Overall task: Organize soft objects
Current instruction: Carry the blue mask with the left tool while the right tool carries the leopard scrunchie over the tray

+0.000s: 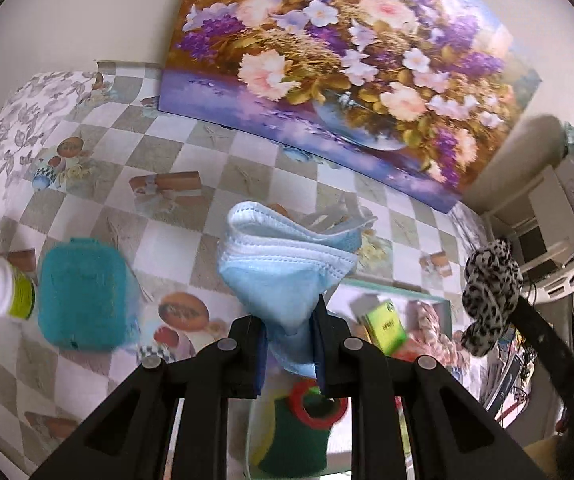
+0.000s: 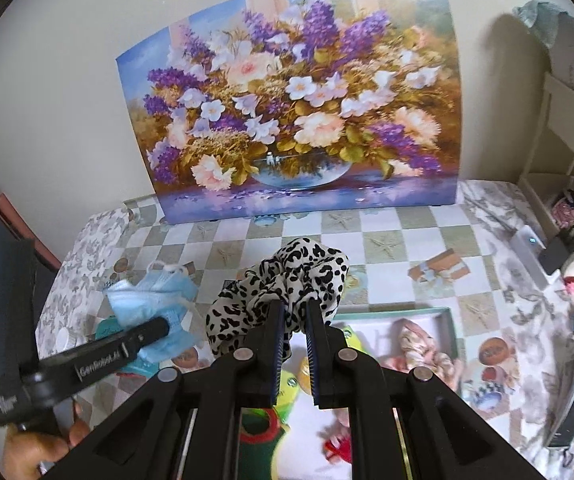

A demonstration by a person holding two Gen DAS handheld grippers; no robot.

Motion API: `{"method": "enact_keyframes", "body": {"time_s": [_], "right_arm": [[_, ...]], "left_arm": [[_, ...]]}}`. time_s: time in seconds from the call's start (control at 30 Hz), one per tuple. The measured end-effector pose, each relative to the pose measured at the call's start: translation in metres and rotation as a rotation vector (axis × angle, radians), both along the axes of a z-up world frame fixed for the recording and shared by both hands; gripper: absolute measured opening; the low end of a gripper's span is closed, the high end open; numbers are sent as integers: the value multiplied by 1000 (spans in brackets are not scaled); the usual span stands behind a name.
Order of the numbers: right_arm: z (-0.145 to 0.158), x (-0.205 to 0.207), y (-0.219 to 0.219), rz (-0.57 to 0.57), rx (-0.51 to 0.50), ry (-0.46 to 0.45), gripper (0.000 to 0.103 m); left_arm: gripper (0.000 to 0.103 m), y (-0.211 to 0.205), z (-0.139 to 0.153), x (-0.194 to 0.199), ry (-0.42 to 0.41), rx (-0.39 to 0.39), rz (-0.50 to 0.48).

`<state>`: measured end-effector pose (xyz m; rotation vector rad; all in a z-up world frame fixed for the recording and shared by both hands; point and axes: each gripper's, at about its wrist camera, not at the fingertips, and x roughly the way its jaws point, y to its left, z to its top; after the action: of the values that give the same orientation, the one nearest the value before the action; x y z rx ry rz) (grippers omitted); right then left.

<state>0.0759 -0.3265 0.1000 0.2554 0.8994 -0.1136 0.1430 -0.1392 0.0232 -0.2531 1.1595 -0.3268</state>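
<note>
- Left wrist view, nearest: the left claw (image 1: 290, 344) is clamped on a light blue face mask (image 1: 287, 264), which bunches up above the black fingers, lifted clear of the table.
- Below that claw, blurred, lies a green felt item with a red ring (image 1: 315, 408).
- To the left on the checkered tablecloth (image 1: 191, 160) sits a teal plastic case (image 1: 87, 296), and just left of it a white bottle with a lime-green label (image 1: 3, 288).
- To the right, a shallow teal-rimmed box (image 1: 427, 300) holds a green packet (image 1: 387, 328) and a pinkish fabric piece.
- Further right, the other claw's black arm carries a black-and-white leopard-print scrunchie (image 1: 487, 288).
- At the back, a large painting of flowers in a vase (image 1: 347, 60) leans against the pale wall.
- Right wrist view, nearest: the right claw (image 2: 295, 320) is narrowed onto the leopard-print scrunchie (image 2: 287, 280), pinching a fold of it; the scrunchie is held in the air above the table.
- Lower left, a hand (image 2: 39, 448) grips the left tool, whose tip is closed on the blue mask (image 2: 155, 300).
- Right of the claw, the teal-rimmed box (image 2: 447, 312) contains a pink patterned scrunchie (image 2: 419, 344).
- Beyond lies the checkered tablecloth (image 2: 387, 232), then the flower painting (image 2: 295, 112).
- Far right, a white shelf unit (image 2: 563, 152) stands beside the table.
</note>
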Motion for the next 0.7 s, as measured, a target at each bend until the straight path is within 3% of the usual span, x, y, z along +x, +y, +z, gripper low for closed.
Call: {"method": "enact_keyframes", "body": {"time_s": [0.33,0.7], "right_arm": [[8,-41,-16,-52,20,-12,11],[-34,-66,-22,-97,23,92,12]], "left_arm": [[20,-11,6,-52,-44,-1,-52],[20,-55,-32,-92,36,30,-183]]}}
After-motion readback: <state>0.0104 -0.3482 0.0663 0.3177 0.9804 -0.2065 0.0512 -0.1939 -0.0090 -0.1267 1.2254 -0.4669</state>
